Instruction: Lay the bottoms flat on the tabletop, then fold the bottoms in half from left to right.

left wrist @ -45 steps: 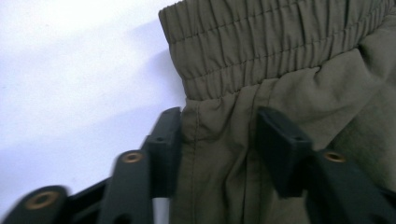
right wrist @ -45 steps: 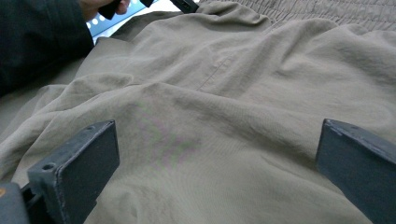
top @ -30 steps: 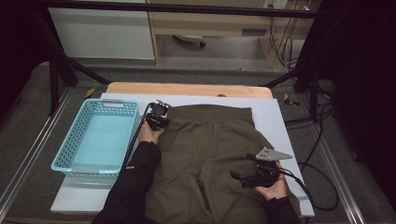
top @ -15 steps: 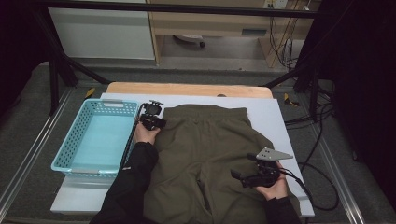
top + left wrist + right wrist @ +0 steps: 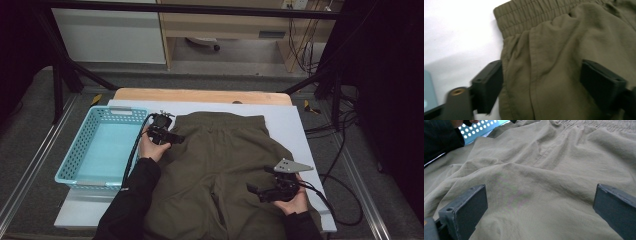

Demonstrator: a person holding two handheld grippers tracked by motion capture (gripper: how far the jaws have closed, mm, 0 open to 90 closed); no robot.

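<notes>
**Trousers lie lengthwise; left tool stands at the waistband corner, jaws wide**

The olive-green woven trousers with an elastic waistband (image 5: pixel 225 165) lie flat on the white-topped bench (image 5: pixel 295 130). The waistband sits toward the bench's far edge and the legs run down to its near edge. The long axis therefore runs far to near, between the two hands.

The left tool (image 5: pixel 172 137) stands at the trousers' far-left corner, just beside the light-blue perforated plastic basket (image 5: pixel 100 150) on the bench's left side. Its jaws have just been opening and now stand wide. The garment's side edge lies between them in the left gripper view (image 5: pixel 541 75), and the pads do not press on it.

The right tool (image 5: pixel 257 191) hovers over the right leg near the bench's near-right corner. Its jaws also stand wide, with slack cloth (image 5: pixel 536 182) between them and nothing gripped.

Judgement: the waistband lies nearest the left tool and the leg fabric nearest the right. Any fold or lift turns on this split.
</notes>
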